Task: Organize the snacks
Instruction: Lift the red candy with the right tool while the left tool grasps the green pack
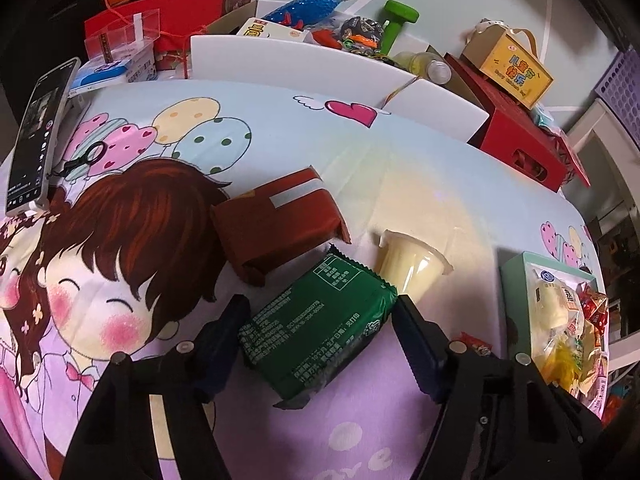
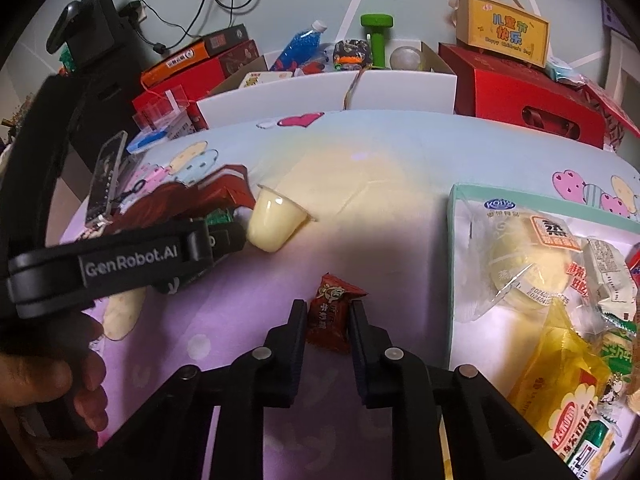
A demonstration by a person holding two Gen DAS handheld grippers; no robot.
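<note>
Nearest in the right wrist view, the right gripper (image 2: 328, 320) has its two black fingers clamped on a small red candy wrapper (image 2: 332, 312) that lies on the cartoon-print bedsheet (image 2: 360, 168). In the left wrist view, the left gripper (image 1: 320, 320) straddles a green snack packet (image 1: 316, 328); its right finger touches the packet's crimped edge, while a narrow gap seems to remain at the left finger, so the fingers are apart and not clearly gripping.

The likely risks: the candy is pinched by thin, slippery wrapping and could slide out when lifted. The green packet is wide and soft, so closing on it may buckle it or push it into the pale yellow jelly cup (image 1: 412, 268) lying on its side just beside it. A red-brown wrapped packet (image 1: 276, 224) rests just beyond, touching the green one's corner.

To the right sits a shallow mint-green tray (image 2: 454, 264), already holding a wrapped round cake (image 2: 516, 264), a yellow bread bag (image 2: 560, 392) and several smaller packets.

Farthest back, an open white box (image 2: 320, 100) holds a blue bottle (image 2: 300, 46), a green dumbbell-shaped item (image 2: 377, 38) and toys. Red gift boxes (image 2: 528, 104) flank it.
</note>
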